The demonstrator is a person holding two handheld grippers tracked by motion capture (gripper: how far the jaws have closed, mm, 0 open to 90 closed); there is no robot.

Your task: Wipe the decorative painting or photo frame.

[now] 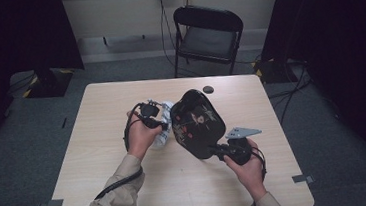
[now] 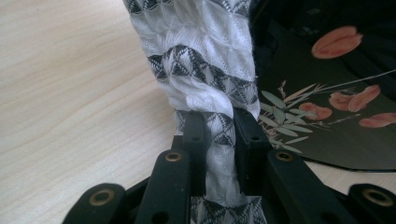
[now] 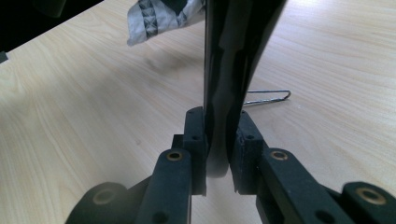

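Right tool clamps the black tray on edge, long axis running away; left tool clenched on patterned cloth.

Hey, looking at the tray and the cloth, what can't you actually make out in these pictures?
- Black tray, high view: too small to read its painted pattern.
- Tray's far side, right gripper view: seen edge-on.
- Patterned cloth, left gripper view: cut off by the top edge.
- Small dark disc: too small to identify.
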